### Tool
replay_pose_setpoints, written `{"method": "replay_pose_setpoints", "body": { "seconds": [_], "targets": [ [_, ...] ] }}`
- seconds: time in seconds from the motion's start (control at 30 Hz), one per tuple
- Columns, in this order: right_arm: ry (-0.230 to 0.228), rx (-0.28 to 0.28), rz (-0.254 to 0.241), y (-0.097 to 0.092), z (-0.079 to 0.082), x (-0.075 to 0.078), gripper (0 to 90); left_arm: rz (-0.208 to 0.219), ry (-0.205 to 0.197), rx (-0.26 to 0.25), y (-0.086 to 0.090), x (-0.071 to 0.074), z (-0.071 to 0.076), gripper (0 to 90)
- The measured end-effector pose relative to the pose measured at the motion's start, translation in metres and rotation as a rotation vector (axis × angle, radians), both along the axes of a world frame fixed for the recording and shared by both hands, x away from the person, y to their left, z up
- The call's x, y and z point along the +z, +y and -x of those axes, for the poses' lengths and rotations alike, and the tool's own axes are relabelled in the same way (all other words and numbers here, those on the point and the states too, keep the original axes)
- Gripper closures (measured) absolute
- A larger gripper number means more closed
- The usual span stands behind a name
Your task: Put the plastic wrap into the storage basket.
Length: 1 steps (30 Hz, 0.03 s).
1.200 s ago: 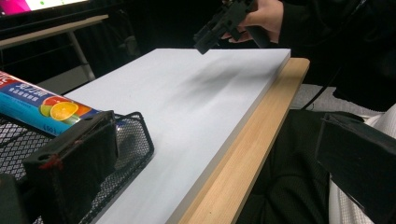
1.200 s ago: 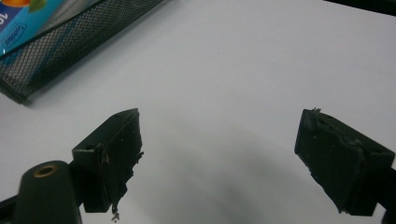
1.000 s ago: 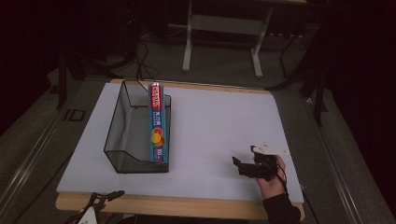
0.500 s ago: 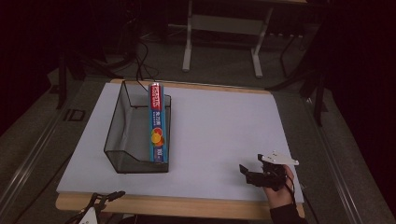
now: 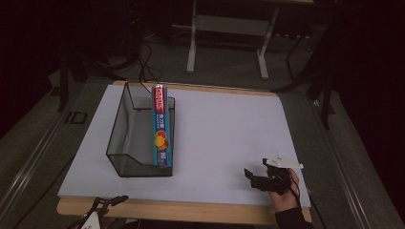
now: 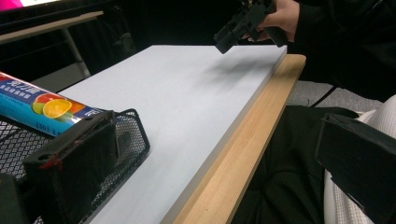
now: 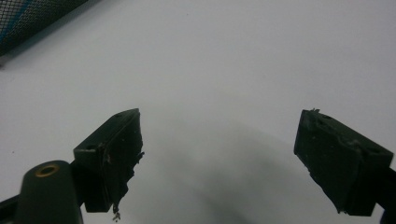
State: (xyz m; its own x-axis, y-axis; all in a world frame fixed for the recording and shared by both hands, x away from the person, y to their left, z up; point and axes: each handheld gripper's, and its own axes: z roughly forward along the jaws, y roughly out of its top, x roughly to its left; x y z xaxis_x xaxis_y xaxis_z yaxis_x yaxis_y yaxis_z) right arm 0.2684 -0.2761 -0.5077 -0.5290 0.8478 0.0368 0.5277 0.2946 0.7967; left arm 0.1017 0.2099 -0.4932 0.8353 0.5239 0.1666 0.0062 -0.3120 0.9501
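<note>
**White tabletop, wire basket with a boxed roll, two grippers at the near edge**

A white board point(image 5: 224, 138) lies on a wooden table whose pale wood edge point(image 5: 191, 211) shows along the near side. The room around it is dark — grey floor, black cables, and the legs of a metal stand point(image 5: 227, 45) beyond the far edge.

On the left half of the board sits a black wire mesh basket point(image 5: 125, 138). A long blue box of wrap point(image 5: 161, 126), printed with orange fruit slices, lies along the basket's right wall, one end poking past the far rim.

The right gripper point(image 5: 255, 177) hovers low over the board's near right corner, held by a hand point(image 5: 285, 191) in a dark sleeve. In the right gripper view its jaws stand wide apart over bare white surface, holding nothing; a corner of the basket shows at upper left.

The left gripper point(image 5: 107, 202) sits at the near edge, below the basket's front corner. In the left gripper view its jaws are spread wide and empty — one just in front of the mesh, the other over the person's lap.

Between the basket and the right gripper the board is open white surface.
</note>
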Motion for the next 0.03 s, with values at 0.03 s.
{"method": "replay_pose_setpoints", "body": {
  "seconds": [0.03],
  "targets": [
    [0.002, -0.001, 0.001, 0.0002, 0.0001, -0.0001, 14.9, 0.001, 0.0, 0.001, 0.0001, -0.0001, -0.0001, 0.1]
  ]
}}
